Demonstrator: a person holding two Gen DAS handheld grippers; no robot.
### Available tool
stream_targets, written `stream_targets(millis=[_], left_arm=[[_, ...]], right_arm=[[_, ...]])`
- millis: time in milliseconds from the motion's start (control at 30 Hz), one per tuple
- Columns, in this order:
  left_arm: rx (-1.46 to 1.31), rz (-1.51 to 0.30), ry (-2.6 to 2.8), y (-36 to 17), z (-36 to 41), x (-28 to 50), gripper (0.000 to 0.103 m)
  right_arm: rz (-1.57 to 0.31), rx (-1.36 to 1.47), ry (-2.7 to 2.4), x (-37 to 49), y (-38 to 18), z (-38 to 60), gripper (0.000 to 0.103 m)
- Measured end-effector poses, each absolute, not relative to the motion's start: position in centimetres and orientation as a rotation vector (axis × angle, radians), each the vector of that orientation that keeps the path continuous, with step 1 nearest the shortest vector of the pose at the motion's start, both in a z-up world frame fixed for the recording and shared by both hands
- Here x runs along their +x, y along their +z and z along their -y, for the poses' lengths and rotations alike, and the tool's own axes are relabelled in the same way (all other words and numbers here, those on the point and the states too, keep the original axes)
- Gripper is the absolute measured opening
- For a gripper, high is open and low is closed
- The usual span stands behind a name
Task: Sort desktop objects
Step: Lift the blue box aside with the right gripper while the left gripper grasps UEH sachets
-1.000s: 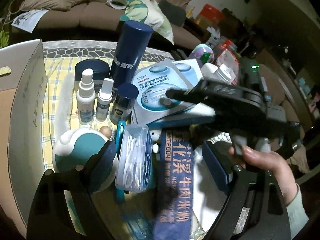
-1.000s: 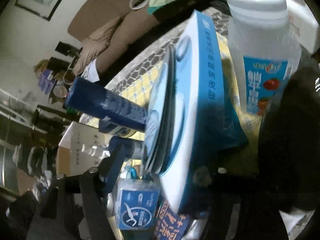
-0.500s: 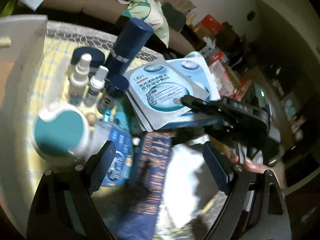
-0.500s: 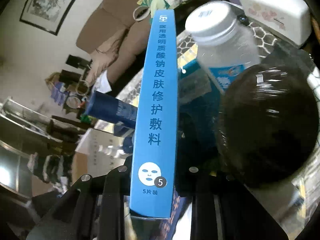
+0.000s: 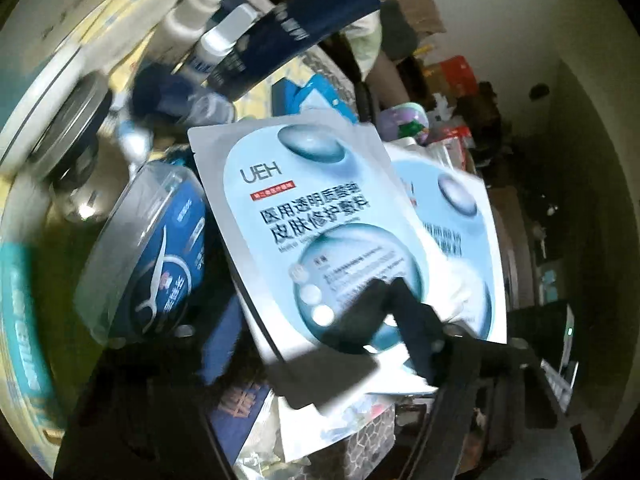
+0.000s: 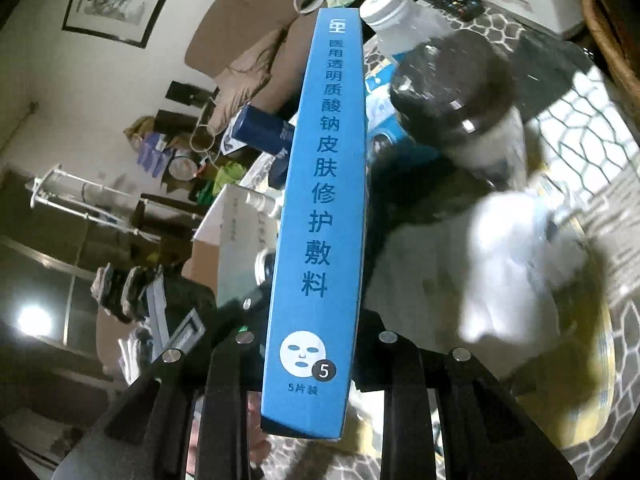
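1. The right gripper (image 6: pixel 316 364) is clamped on a blue box (image 6: pixel 320 200) of face masks, one finger pressed to each broad side, the box held on edge with its printed spine up.
2. Just right of the box stand a clear bottle (image 6: pixel 404 20) with a white cap and a dark-lidded jar (image 6: pixel 452 84), on a table (image 6: pixel 592 128) with a honeycomb pattern.
3. In the left wrist view, a face mask sachet (image 5: pixel 304 216) lies on top of the blue box (image 5: pixel 452 216), near the middle of the clutter.
4. The left gripper (image 5: pixel 304 344) sits low over the sachet; its right finger (image 5: pixel 412 320) overlaps the sachet's near edge, but the blur leaves it unclear whether the jaws are apart or together.
5. Left of the sachet is a clear tub of floss picks (image 5: pixel 156 248); farther off stand a dark blue can (image 5: pixel 296 32) and white spray bottles (image 5: pixel 216 40).
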State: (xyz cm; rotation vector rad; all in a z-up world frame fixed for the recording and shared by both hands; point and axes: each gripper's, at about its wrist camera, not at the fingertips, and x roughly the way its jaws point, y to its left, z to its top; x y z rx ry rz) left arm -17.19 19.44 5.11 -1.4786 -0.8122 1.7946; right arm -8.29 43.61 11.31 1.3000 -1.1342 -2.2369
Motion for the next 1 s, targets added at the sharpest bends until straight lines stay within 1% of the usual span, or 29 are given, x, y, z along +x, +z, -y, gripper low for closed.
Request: stream_targets(millis=[67, 100, 333, 433, 567, 633, 700, 767, 833, 867, 933, 967, 1000], left_arm=[[-1.491, 0.788, 1.795, 4.9, -19.1, -16.9, 0.048], [-1.496, 0.765, 1.793, 4.8, -19.1, -16.7, 0.047], [-1.479, 0.704, 1.774, 5.6, -18.3, -15.4, 0.043], [-1.471, 0.671, 1.759, 5.7, -17.4, -14.4, 0.038], [-1.493, 0.573, 1.721, 5.7, -16.4, -13.0, 0.033], [-1.515, 0.522, 1.724, 5.4, -16.2, -12.3, 0.032], [-1.529, 0.469, 1.742, 5.0, -16.3, -11.8, 0.031], [-1.541, 0.456, 1.751, 4.3, -16.2, -11.6, 0.031], [-1.534, 0.474, 1.736, 4.3, -16.2, -11.5, 0.033], [-1.528, 0.464, 1.737, 4.4, -16.5, -11.7, 0.038], [-1.518, 0.448, 1.74, 4.6, -17.2, -12.2, 0.043], [-1.514, 0.451, 1.736, 4.6, -17.3, -12.4, 0.046], [-1.51, 0.458, 1.729, 4.5, -17.2, -12.4, 0.046]], right_arm=[[1.14, 1.311, -2.23, -7.3, 10.9, -44.0, 0.025], [1.139, 1.312, -2.225, -7.0, 10.8, -44.2, 0.025], [1.021, 1.356, -2.203, -5.0, 11.4, -43.4, 0.025], [0.981, 1.388, -2.152, -4.5, 11.1, -43.1, 0.026], [0.889, 1.464, -2.071, -3.9, 10.4, -42.3, 0.03], [0.819, 1.54, -2.063, -3.7, 10.0, -42.1, 0.035], [0.799, 1.567, -2.079, -3.3, 9.8, -42.4, 0.059], [0.829, 1.543, -2.102, -3.0, 10.0, -43.4, 0.066], [0.873, 1.505, -2.153, -3.0, 10.5, -44.9, 0.066], [0.887, 1.483, -2.166, -3.2, 10.6, -45.3, 0.066], [0.918, 1.466, -2.178, -3.8, 10.3, -45.7, 0.063], [0.925, 1.462, -2.176, -3.9, 10.1, -45.6, 0.053], [0.934, 1.454, -2.165, -4.0, 9.8, -45.5, 0.043]])
